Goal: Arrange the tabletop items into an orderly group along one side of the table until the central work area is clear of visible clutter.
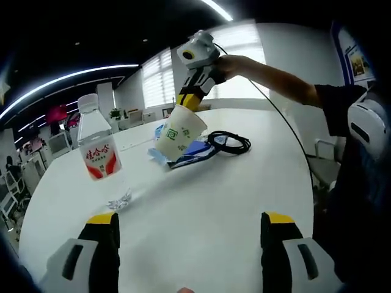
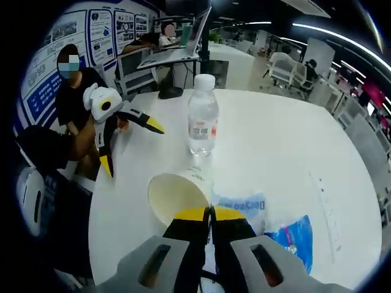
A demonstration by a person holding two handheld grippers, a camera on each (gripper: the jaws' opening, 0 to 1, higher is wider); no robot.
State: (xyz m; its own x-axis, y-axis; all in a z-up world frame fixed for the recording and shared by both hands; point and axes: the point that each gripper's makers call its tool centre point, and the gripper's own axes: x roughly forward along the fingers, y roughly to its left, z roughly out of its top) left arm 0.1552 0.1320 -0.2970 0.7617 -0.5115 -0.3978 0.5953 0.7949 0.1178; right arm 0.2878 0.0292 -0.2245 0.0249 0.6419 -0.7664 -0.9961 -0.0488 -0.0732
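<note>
White and round-edged, the desk (image 1: pixel 201 207) is left bare before the wide-open left claw (image 1: pixel 190 221), while a paper cup (image 2: pixel 177 194) is pinched at its rim by the closed right claw (image 2: pixel 211 213) beside a water bottle (image 2: pixel 202 116).

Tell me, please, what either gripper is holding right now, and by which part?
The right gripper pinches the paper cup by its rim, tilted above the table. The left gripper is open, holding nothing.

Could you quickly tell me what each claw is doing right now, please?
Left claw: open, holding nothing, above the white table.
Right claw: shut on the rim of the paper cup, which is tilted.
</note>
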